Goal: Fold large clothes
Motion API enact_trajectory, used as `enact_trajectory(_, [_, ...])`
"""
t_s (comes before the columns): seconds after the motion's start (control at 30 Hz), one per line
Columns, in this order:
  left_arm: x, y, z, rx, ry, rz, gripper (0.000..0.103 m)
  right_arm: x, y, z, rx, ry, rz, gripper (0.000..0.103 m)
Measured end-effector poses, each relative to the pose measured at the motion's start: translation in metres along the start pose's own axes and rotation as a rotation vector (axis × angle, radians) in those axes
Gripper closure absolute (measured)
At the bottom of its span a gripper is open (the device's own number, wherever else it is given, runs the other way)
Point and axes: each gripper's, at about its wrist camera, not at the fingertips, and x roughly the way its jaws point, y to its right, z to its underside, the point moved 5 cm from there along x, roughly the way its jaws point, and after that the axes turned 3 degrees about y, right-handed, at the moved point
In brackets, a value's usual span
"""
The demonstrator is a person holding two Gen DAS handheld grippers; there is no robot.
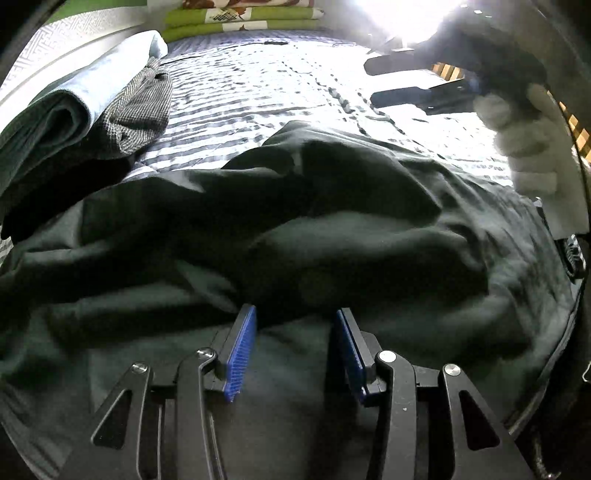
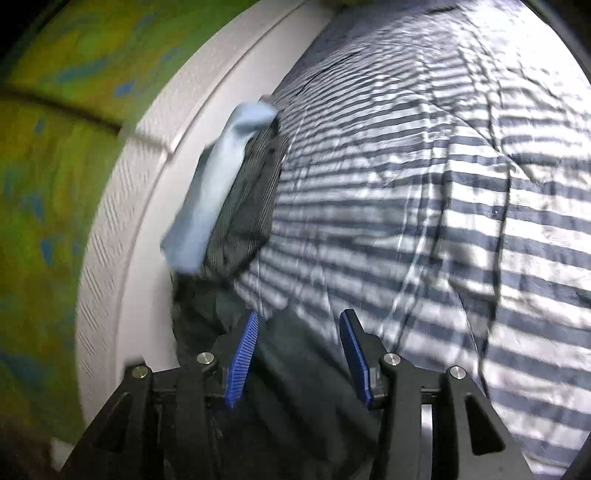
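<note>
A large dark green garment (image 1: 303, 229) lies crumpled across the striped bedspread (image 1: 258, 88). My left gripper (image 1: 295, 321) hangs low over its near part, open, its blue pads (image 1: 242, 354) wide apart with cloth beneath them but not pinched. My right gripper (image 1: 380, 79) is held up at the far right by a white-gloved hand (image 1: 524, 144), with its black fingers apart. In the right wrist view the right gripper (image 2: 299, 325) is open above a dark edge of the garment (image 2: 295, 387) and the striped bedspread (image 2: 443, 221).
A pile of folded clothes sits at the left: dark green (image 1: 40, 140), light blue (image 1: 110, 62) and grey check (image 1: 144, 107); the light blue piece (image 2: 218, 184) lies against the white bed frame (image 2: 147, 155). Green folded bedding (image 1: 240, 18) is stacked at the far end.
</note>
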Motion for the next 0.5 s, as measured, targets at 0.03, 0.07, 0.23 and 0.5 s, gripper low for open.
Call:
enact_trajectory(0.03, [0.0,0.001,-0.001,0.002,0.0,-0.002,0.056,-0.001,-0.005,0.003,-0.023,-0.007,0.01,0.06])
enact_trajectory(0.07, [-0.001,0.001,0.0,0.002,0.0,-0.004,0.056,-0.002,-0.009,0.004,-0.041,-0.005,0.014,0.06])
enact_trajectory(0.23, [0.001,0.003,-0.004,-0.002,-0.007,-0.006,0.056,0.044,-0.038,0.023,-0.096,-0.142,-0.091,0.06])
enact_trajectory(0.5, [-0.032,-0.028,0.006,-0.101,0.015,-0.123,0.056,0.021,-0.018,0.005,-0.013,-0.012,0.027,0.063])
